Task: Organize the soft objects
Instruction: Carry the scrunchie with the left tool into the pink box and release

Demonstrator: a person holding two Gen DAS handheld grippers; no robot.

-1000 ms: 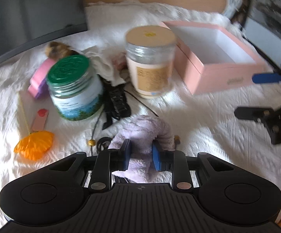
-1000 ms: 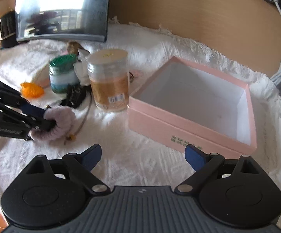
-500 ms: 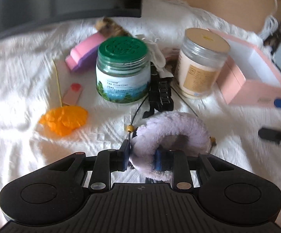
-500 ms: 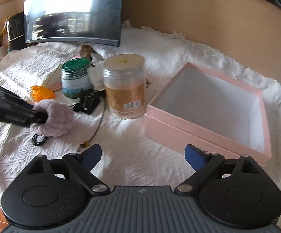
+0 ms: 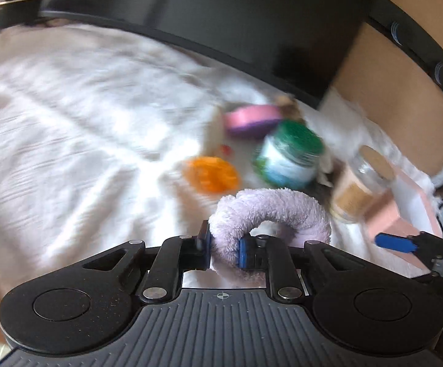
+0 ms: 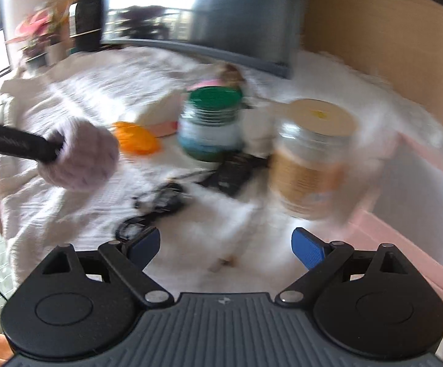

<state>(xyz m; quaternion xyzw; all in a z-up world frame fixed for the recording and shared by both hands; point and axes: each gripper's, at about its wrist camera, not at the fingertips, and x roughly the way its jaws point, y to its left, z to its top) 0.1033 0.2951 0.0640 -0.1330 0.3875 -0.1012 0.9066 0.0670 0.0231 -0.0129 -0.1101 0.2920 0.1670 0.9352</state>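
Note:
A fluffy lilac scrunchie [image 5: 270, 211] hangs clear of the white cloth [image 5: 68, 128]. My left gripper [image 5: 223, 246] has its jaws closing, and both blue pads press into the scrunchie's left side. The right wrist view shows the same scrunchie [image 6: 80, 156] at the left, on the end of the black left gripper. My right gripper [image 6: 226, 244] stands open with nothing between its fingers, low over the cloth in front of the jars. One of its blue fingertips [image 5: 396, 242] shows beside the pink box [image 5: 386, 217]. An orange soft piece [image 5: 212, 174] lies on the cloth.
A green-lidded jar [image 6: 210, 122] and a tan-lidded jar [image 6: 310, 159] stand mid-table, with black hair ties and a black clip [image 6: 233, 171] before them. The open pink box [image 6: 405, 232] is at the right. A pink-purple block [image 5: 252, 119] and a dark monitor [image 5: 221, 15] are behind.
My left gripper has lifted the scrunchie off the cloth, swung left and rolled, its jaws tighter. My right gripper has moved left from the pink box toward the jars. Both views are blurred.

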